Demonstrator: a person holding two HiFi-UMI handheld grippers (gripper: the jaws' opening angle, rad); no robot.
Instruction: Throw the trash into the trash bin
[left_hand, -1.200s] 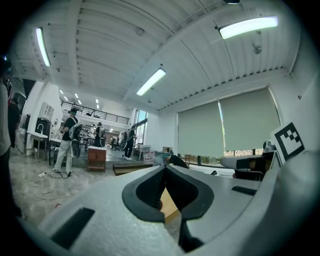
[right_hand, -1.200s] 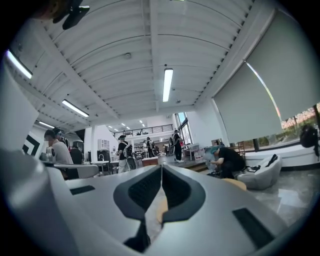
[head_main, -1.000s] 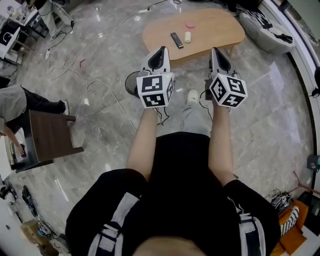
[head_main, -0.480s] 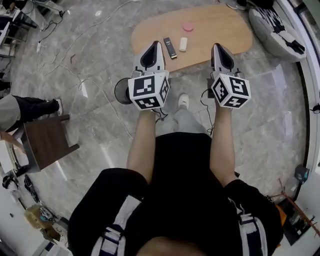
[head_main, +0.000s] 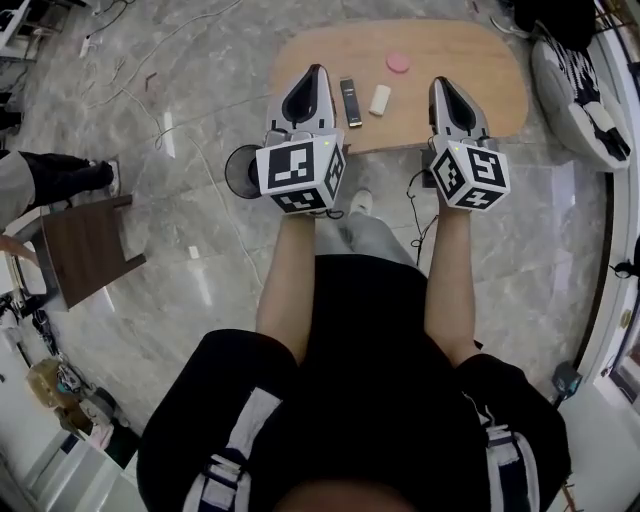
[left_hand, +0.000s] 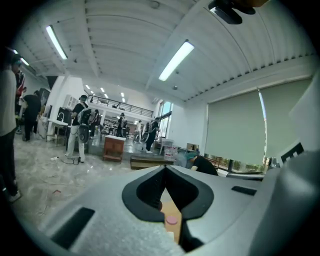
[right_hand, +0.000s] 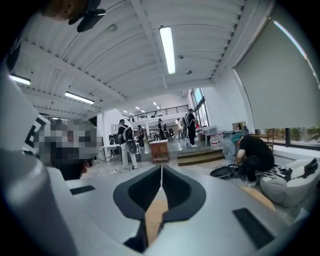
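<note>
1. Left gripper (head_main: 316, 68): you hold it out level over the near table edge. Its jaws are together at the tips, with nothing between them (left_hand: 165, 169).
2. Right gripper (head_main: 438, 80): you hold it level beside the left one and apart from it. Its jaws are together and empty (right_hand: 161, 168).
3. Bin (head_main: 241, 170): dark and round, standing on the floor (head_main: 180, 300) just left of your left gripper, near the table's near-left edge. The marker cube hides its right rim. The inside is dark, and you cannot tell what it holds.
4. Chair (head_main: 85, 252): brown, on the floor well to the left.
5. Table (head_main: 470, 60): an oval wooden top.
6. Remote (head_main: 349, 101): black and slim, lying on the table between your grippers.
7. White piece (head_main: 379, 99): small, pale and roll-shaped, lying on the table just right of the remote.
8. Pink disc (head_main: 398, 63): flat and round, lying farther back on the table. It also shows through the gap under the left jaws (left_hand: 172, 219).
</note>
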